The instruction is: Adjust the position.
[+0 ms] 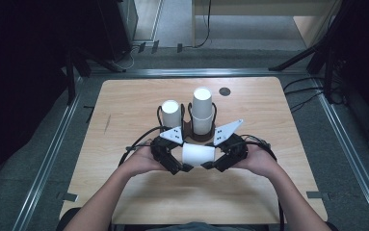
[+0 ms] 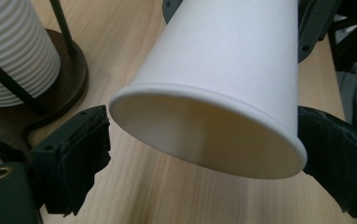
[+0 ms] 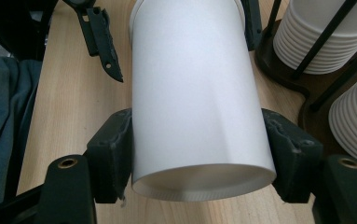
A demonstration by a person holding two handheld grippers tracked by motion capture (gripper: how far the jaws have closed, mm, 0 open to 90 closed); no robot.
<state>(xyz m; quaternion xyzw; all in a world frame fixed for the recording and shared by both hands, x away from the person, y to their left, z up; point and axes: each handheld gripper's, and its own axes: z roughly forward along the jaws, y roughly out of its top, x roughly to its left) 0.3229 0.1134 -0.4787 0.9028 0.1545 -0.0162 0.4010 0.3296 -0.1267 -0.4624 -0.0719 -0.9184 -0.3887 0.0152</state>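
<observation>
A white paper cup (image 1: 197,154) lies on its side in the air, low over the wooden table (image 1: 124,106), held between two hands. The right gripper (image 3: 199,144) squeezes its closed bottom end. The left gripper (image 2: 204,135) touches the open rim, likely gripping it too. Maybe the cup is being passed across. Behind it, a dark rack (image 1: 191,126) holds two cup stacks (image 1: 202,109). Farther off is grey floor and a dark room.

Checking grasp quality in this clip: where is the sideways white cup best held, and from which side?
Grip the white cup across its side wall near an end, coming in along its axis, as the right gripper does at the base; it lies sideways, so the rounded wall fits between the jaws.
</observation>
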